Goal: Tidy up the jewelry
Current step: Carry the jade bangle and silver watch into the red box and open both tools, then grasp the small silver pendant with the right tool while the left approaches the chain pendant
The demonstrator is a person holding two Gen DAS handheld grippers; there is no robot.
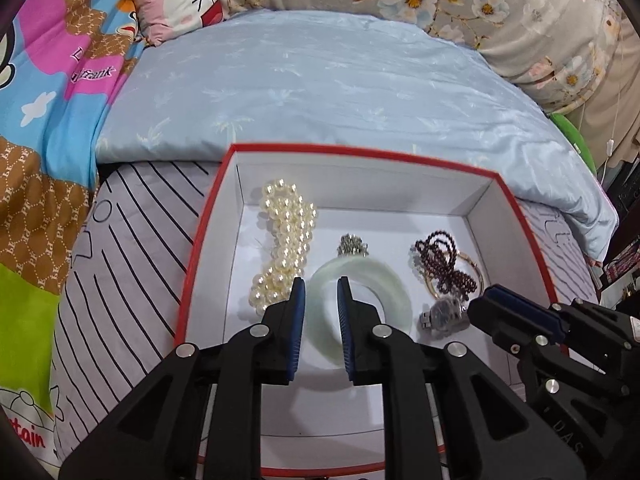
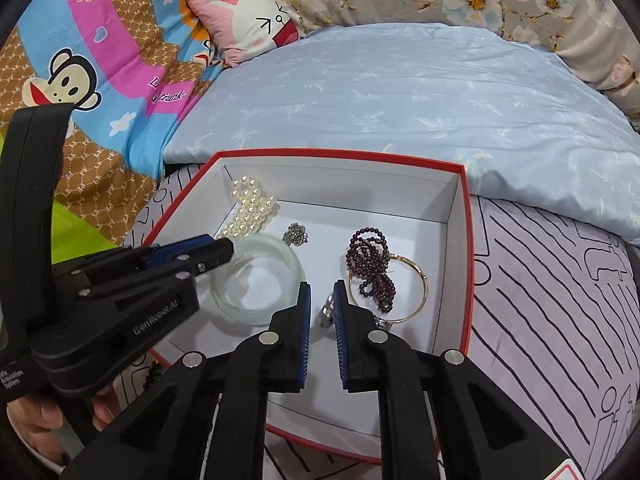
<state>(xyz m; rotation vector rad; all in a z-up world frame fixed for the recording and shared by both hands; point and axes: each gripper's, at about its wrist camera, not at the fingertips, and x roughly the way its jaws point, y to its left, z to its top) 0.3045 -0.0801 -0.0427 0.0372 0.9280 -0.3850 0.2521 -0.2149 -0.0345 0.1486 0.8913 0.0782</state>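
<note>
Five pieces lay loose in the red-rimmed box (image 1: 204, 216) on the bed.

Item 1: pale green bangle (image 1: 394, 280), directly ahead of the left tool (image 1: 321, 288), its near rim running under the tips. Judged rigid, smooth, slippery and breakable; best taken across the rim wall, one pad inside the ring.

Item 2: pearl strand (image 1: 286, 224), heaped left of that tool. Judged limp and heavy; pinch a bunched section.

Item 3: small silvery chain (image 1: 352, 245), beyond the bangle; light, fiddly.

Item 4: dark bead string (image 2: 370, 266) lying over a thin gold hoop (image 2: 420, 280), right of and beyond the right tool (image 2: 322, 290).

Item 5: metal watch (image 2: 326, 312), showing through that tool's gap.

Both tools stood at a narrow gap, gripping nothing.

Surround: striped sheet (image 1: 132, 224), blue quilt (image 1: 320, 92).
</note>
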